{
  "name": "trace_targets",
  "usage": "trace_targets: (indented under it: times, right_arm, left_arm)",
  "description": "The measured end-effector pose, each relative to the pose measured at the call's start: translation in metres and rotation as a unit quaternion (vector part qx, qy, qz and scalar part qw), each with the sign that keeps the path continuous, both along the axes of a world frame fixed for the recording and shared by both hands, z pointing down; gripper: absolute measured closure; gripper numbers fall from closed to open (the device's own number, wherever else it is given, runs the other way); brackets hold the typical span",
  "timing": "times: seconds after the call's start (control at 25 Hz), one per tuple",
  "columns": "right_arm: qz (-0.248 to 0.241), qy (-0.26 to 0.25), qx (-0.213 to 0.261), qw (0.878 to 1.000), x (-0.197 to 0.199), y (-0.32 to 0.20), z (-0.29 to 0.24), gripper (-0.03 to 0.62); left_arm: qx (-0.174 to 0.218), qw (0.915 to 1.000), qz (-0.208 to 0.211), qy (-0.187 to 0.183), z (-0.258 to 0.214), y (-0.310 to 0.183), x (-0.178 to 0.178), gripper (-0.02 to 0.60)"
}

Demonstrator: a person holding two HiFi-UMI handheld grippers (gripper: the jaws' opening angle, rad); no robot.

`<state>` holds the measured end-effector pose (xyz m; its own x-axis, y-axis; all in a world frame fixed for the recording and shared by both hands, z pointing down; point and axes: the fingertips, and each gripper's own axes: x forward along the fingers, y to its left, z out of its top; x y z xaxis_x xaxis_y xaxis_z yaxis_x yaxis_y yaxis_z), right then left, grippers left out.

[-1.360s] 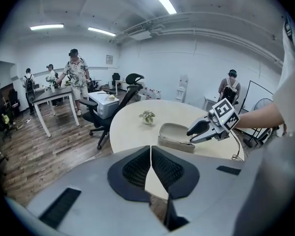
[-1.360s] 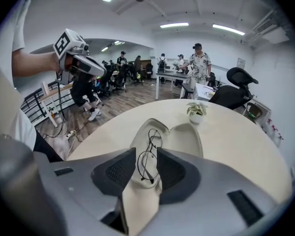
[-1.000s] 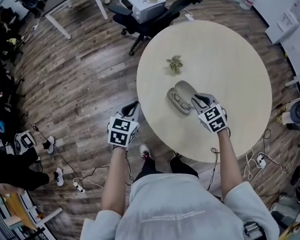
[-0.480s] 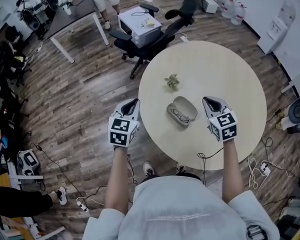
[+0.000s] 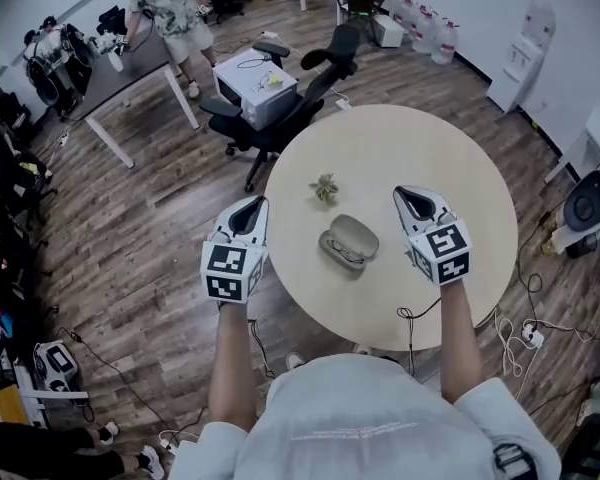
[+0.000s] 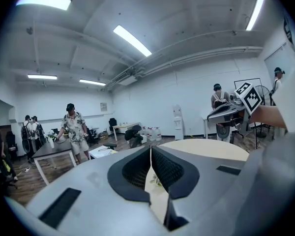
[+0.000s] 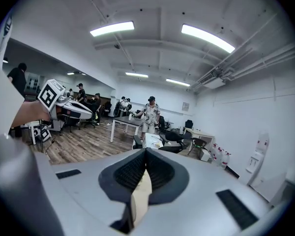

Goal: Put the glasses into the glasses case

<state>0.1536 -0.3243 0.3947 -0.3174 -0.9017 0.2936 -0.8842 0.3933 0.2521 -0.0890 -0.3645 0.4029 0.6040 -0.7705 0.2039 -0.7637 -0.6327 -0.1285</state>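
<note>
- The right tongs [image 5: 412, 200] have pulled away from the case: a second ago they were down at it, half a second ago already off to its right, and now they hang above the surface, clear of it on that side
- The left tongs [image 5: 251, 208] have barely moved, held beside the left edge of the surface, over the floor more than over the top
- Both tongs are closed to a thin line at the tips; each one's own view shows only the pale surface through the slit and nothing gripped, so neither holds or touches anything
- The round pale surface [image 5: 450, 158] has drifted a little in the head view as the head moved; nothing on it looks disturbed
- The case [image 5: 357, 232] lies open near the middle of the surface, between the two tongs and apart from both, its lid tipped back on the far side
- The glasses [image 5: 341, 253] lie inside the near half of the case, dark frame against the lining; the view is too small to tell whether they sit fully flat
- A small plant [image 5: 325, 188] stands just beyond the case and is no part of the job
- My reading: the right tongs letting go and backing off means the glasses have been placed, so the task as worded looks done or all but done; only the lid is left open, should closing it be wanted
</note>
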Motion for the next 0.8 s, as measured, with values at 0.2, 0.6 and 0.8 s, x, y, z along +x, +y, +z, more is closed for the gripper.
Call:
trace_targets:
  times: [0.2, 0.6, 0.8]
  right_arm:
    - [0.004, 0.006, 0.029, 1.000, -0.002, 0.005, -0.029, 0.593]
    - [-0.006, 0.029, 0.061, 0.998, -0.017, 0.021, -0.070, 0.592]
    - [-0.007, 0.029, 0.070, 0.997, -0.021, 0.024, -0.076, 0.594]
  left_arm:
    - [0.028, 0.9995, 0.018, 0.004, -0.028, 0.000, 0.008, 0.565]
    - [0.069, 0.9965, 0.046, 0.002, -0.067, 0.013, 0.022, 0.565]
    - [0.090, 0.9939, 0.063, -0.011, -0.080, 0.022, 0.030, 0.565]
